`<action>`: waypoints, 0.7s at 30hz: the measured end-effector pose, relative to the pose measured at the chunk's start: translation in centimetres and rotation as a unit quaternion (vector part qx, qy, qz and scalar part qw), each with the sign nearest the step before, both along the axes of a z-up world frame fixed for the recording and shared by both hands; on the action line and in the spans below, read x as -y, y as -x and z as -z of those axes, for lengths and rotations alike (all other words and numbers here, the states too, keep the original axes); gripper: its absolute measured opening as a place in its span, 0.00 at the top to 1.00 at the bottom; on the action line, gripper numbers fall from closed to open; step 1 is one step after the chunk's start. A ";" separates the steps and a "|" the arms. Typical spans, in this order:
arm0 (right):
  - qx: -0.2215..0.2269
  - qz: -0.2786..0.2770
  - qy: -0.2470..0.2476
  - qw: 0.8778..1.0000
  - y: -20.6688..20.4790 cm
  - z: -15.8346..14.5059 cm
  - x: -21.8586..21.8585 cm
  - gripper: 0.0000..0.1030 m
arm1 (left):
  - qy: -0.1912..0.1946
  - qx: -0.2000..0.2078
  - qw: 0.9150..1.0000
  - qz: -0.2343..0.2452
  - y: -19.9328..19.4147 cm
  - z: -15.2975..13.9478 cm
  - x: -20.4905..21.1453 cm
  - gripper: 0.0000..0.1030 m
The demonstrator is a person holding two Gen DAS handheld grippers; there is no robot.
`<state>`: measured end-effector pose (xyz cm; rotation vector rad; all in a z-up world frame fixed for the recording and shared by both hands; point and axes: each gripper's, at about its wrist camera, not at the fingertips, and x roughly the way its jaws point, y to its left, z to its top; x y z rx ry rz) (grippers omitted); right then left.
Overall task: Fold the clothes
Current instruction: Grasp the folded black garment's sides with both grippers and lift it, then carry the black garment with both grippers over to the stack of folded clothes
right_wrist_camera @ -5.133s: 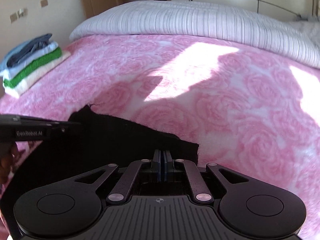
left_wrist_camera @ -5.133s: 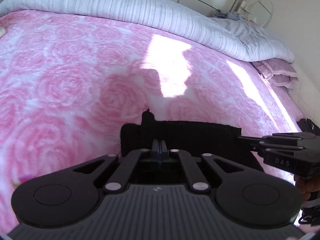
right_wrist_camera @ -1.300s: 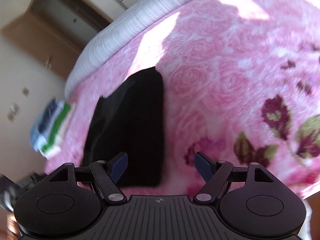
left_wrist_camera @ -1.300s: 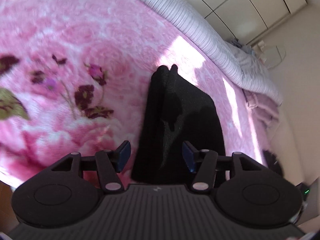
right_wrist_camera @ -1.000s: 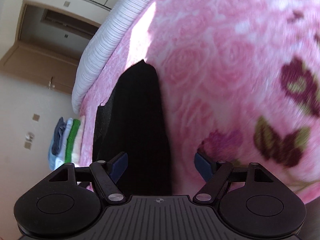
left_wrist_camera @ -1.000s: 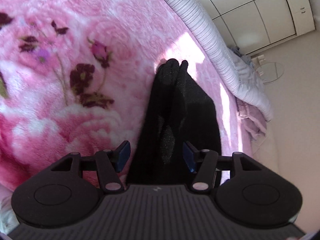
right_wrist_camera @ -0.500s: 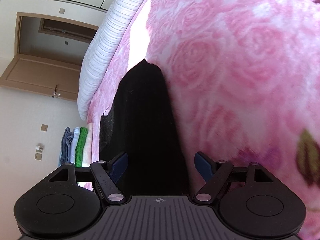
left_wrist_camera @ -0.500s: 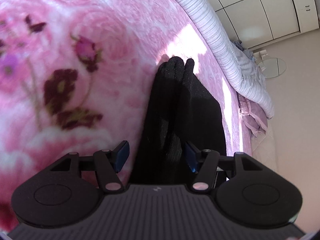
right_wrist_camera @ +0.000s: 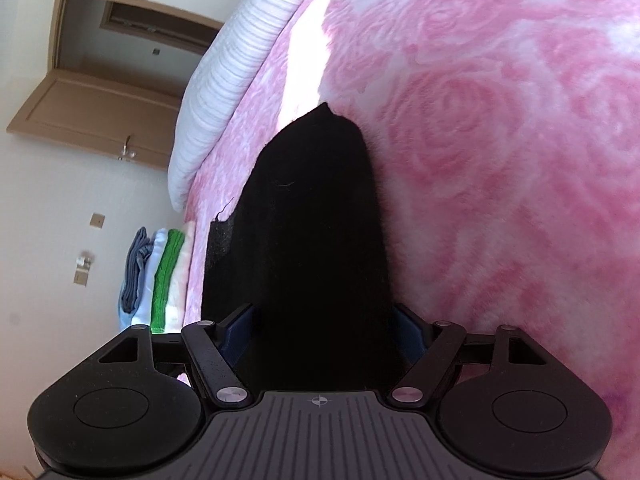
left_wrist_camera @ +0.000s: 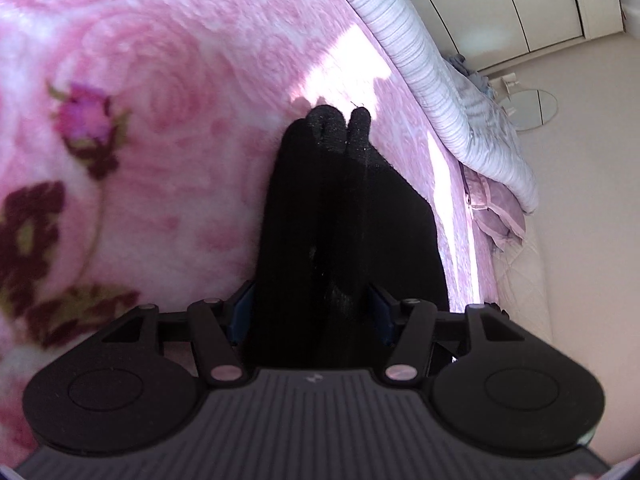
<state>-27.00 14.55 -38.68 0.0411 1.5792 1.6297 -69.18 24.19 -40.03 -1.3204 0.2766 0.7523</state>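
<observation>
A black folded garment (left_wrist_camera: pixel 344 208) lies as a long thick strip on the pink rose blanket (left_wrist_camera: pixel 160 80). My left gripper (left_wrist_camera: pixel 310 312) straddles its near end, the cloth filling the gap between the blue pads (left_wrist_camera: pixel 240 314); the jaws are closing and do not visibly squeeze the cloth. In the right wrist view the same garment (right_wrist_camera: pixel 316 220) runs away from me, its near end between the jaws of my right gripper (right_wrist_camera: pixel 324 328), which stands open. Each near edge is hidden under the gripper body.
A striped white duvet (left_wrist_camera: pixel 440 92) lies rolled along the bed's far side, with a lilac pillow (left_wrist_camera: pixel 496 216) beside it. A stack of folded clothes (right_wrist_camera: pixel 160 276) sits at the bed's edge near the door (right_wrist_camera: pixel 92 108). Pink blanket (right_wrist_camera: pixel 500 140) spreads to the right.
Five seconds ago both grippers were shut at the garment's edge. Over the last second both, now open, slid forward and lower until the garment's ends sit between the jaws.
</observation>
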 end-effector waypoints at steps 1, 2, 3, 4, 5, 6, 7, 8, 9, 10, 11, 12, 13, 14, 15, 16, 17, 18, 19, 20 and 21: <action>0.004 -0.004 -0.002 1.000 0.1 0.0 -0.2 0.30 | 0.000 0.001 1.000 0.002 -0.1 0.1 -0.2 0.51; 0.009 -0.007 -0.003 1.000 0.2 0.1 -0.4 0.35 | 0.000 0.003 1.000 0.004 -0.2 0.3 -0.3 0.51; 0.011 -0.009 -0.004 1.000 0.3 0.2 -0.5 0.38 | 0.000 0.005 1.000 0.006 -0.3 0.4 -0.5 0.53; 0.011 -0.011 -0.005 1.000 0.4 0.3 -0.7 0.39 | 0.000 0.008 1.000 0.009 -0.3 0.5 -0.7 0.54; 0.009 -0.013 -0.006 1.000 0.4 0.5 -0.9 0.41 | 0.000 0.010 1.000 0.012 -0.4 0.6 -0.9 0.55; 0.005 -0.014 -0.006 1.000 0.3 0.6 -1.1 0.42 | 0.000 0.013 1.000 0.014 -0.5 0.7 -1.1 0.56; 0.001 -0.013 -0.005 1.000 0.3 0.7 -1.2 0.42 | 0.000 0.015 1.000 0.017 -0.5 0.8 -1.3 0.57; -0.001 -0.014 -0.005 1.000 0.3 0.8 -1.4 0.43 | 0.001 0.019 1.000 0.020 -0.6 1.0 -1.5 0.58; -0.001 -0.015 -0.007 1.000 0.4 0.9 -1.6 0.45 | 0.000 0.020 0.999 0.024 -0.6 1.1 -1.7 0.60; -0.001 -0.017 -0.008 1.000 0.5 1.0 -1.8 0.46 | -0.002 0.023 0.999 0.028 -0.6 1.1 -1.8 0.62; -0.002 -0.018 -0.010 1.000 0.6 1.1 -1.9 0.48 | -0.004 0.026 0.999 0.032 -0.6 1.2 -1.9 0.63; -0.003 -0.020 -0.012 1.000 0.6 1.1 -1.9 0.51 | -0.005 0.028 0.999 0.036 -0.6 1.2 -2.0 0.64; -0.004 -0.022 -0.014 1.000 0.6 1.1 -1.9 0.52 | -0.009 0.029 0.999 0.041 -0.6 1.2 -1.9 0.66; -0.003 -0.024 -0.017 1.000 0.6 1.1 -1.9 0.54 | -0.013 0.031 0.998 0.045 -0.6 1.2 -1.8 0.66; -0.002 -0.026 -0.020 0.999 0.6 1.0 -1.7 0.55 | -0.013 0.033 0.998 0.047 -0.6 1.2 -1.7 0.67; 0.000 -0.026 -0.021 0.999 0.6 0.9 -1.6 0.56 | -0.013 0.035 0.998 0.050 -0.5 1.1 -1.7 0.68; 0.000 -0.022 -0.017 1.000 0.8 0.7 -1.6 0.56 | -0.010 0.039 0.998 0.050 -0.3 1.0 -1.7 0.69; 0.000 -0.018 -0.012 1.000 0.9 0.5 -1.5 0.57 | -0.007 0.044 0.998 0.051 -0.2 1.0 -1.9 0.69; 0.000 -0.015 -0.008 1.000 1.0 0.3 -1.5 0.57 | -0.005 0.046 0.998 0.053 0.0 0.9 -2.0 0.70; 0.000 -0.011 -0.004 1.000 1.1 0.0 -1.4 0.58 | -0.002 0.049 0.997 0.054 0.1 0.7 -2.1 0.71; 0.001 -0.007 0.002 1.000 1.2 -0.3 -1.5 0.58 | 0.003 0.052 0.997 0.055 0.4 0.4 -2.3 0.71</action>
